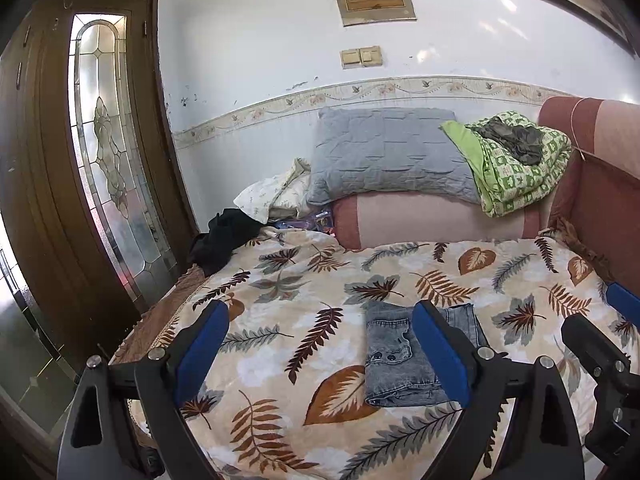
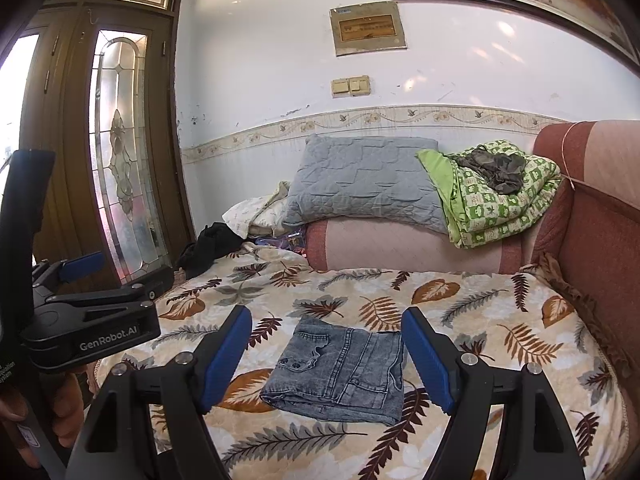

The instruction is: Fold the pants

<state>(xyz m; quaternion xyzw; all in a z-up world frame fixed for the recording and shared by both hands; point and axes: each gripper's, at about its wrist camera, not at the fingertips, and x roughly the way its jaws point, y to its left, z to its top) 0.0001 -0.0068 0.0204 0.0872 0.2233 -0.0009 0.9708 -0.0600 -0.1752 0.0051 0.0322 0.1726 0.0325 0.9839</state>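
Note:
A pair of grey-blue jeans (image 2: 340, 372) lies folded into a small rectangle on the leaf-patterned blanket (image 2: 492, 320). My right gripper (image 2: 327, 314) hovers just in front of the jeans, open, one blue pad on either side and nothing touching. In the left wrist view the jeans (image 1: 396, 360) lie behind the right finger (image 1: 440, 352) of my left gripper (image 1: 320, 306), which is open and empty over bare blanket (image 1: 280, 320). Each gripper shows in the other's view: the right gripper (image 1: 600, 316) at the right edge, the left gripper (image 2: 116, 272) at the left, held by a hand (image 2: 64, 404).
A grey pillow (image 2: 360, 180) and a green patterned quilt (image 2: 496, 200) rest on a pink bolster (image 2: 400, 244) at the back. A black garment (image 2: 208, 248) lies at the blanket's far left corner. A wooden door with stained glass (image 2: 116, 152) stands left, a red sofa arm (image 2: 600, 220) right.

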